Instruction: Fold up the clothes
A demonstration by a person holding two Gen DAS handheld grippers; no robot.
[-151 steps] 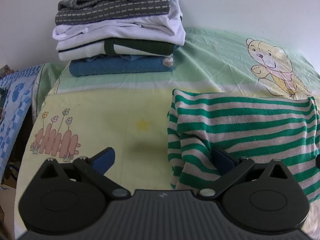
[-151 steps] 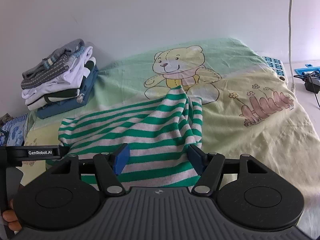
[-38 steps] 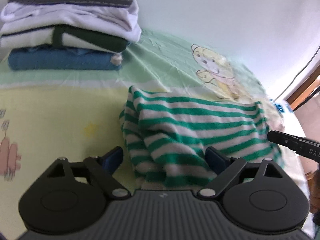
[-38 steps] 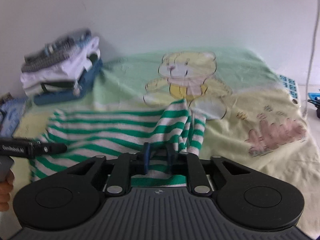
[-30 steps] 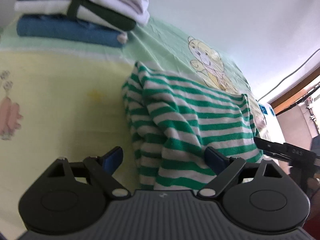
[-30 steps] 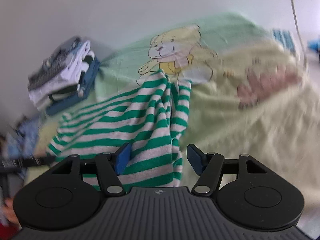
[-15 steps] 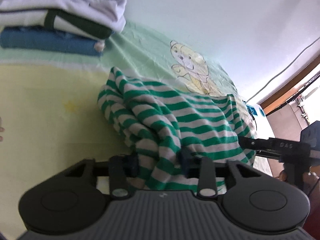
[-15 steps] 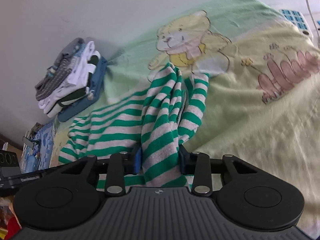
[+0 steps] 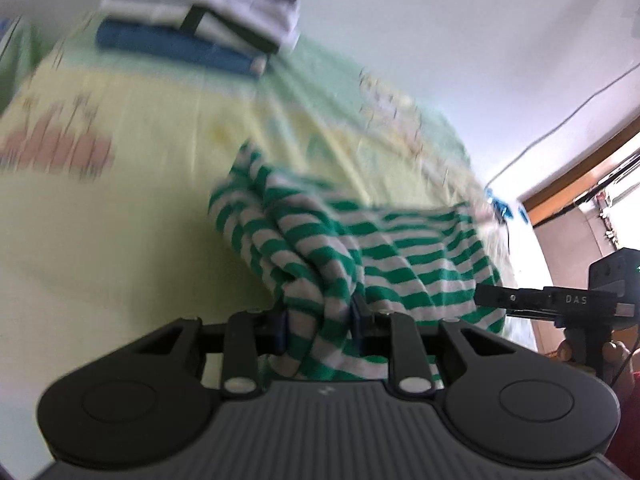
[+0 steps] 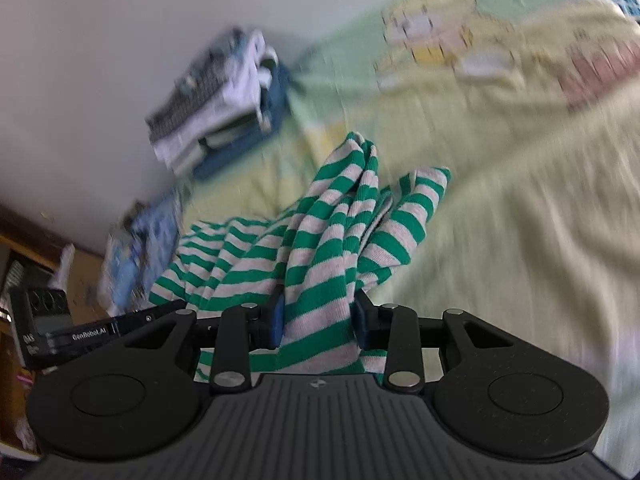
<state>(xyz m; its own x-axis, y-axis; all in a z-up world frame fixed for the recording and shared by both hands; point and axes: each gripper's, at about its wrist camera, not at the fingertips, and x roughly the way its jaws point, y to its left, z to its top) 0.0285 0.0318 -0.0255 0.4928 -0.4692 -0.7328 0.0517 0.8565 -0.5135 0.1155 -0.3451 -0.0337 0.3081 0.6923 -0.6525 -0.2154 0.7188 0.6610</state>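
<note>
Now both claws pinch bunched top: your left gripper (image 9: 320,328) and right gripper (image 10: 318,322) have just closed on it. Top (image 9: 340,248) hangs over the bedsheet (image 9: 120,220); carry both ends level toward the pile (image 9: 208,12) at eleven o'clock.

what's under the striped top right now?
Under the striped top only the yellow-green printed sheet shows around its lifted, bunched folds. The patch of sheet directly beneath the cloth is covered, so anything there can't be seen.
</note>
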